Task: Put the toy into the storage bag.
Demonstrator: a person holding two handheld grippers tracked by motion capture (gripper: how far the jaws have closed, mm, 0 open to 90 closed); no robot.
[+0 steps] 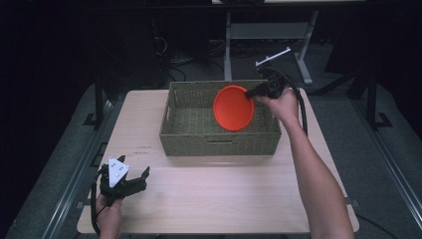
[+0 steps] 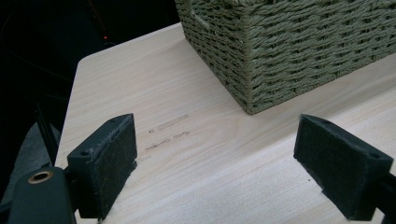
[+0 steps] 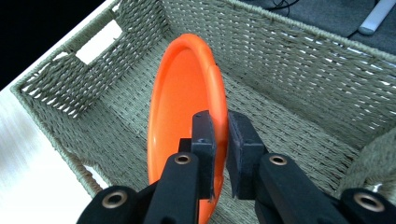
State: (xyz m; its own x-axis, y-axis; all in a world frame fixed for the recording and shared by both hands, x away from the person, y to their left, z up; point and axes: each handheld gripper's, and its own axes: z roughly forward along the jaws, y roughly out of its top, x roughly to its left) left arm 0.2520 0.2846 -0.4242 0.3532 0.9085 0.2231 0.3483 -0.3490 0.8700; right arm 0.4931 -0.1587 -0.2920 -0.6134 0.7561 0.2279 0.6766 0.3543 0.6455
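Orange plate (image 1: pixel 233 108) stands tilted on edge over the right part of a woven basket (image 1: pixel 219 142), which sits at the far middle of the tabletop (image 1: pixel 214 194). Right tool (image 1: pixel 255 93) pinches the plate's rim between its 2 jaws; seen from that tool, the plate (image 3: pixel 180 102) hangs inside the basket (image 3: pixel 299 79). Left tool (image 1: pixel 130 185) rests at the near left corner, jaws spread wide, holding nothing.

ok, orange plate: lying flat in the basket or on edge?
On edge. The orange plate stands near-vertical inside the woven basket, its rim clamped between the right gripper jaws; whether it touches the basket floor, I cannot tell.
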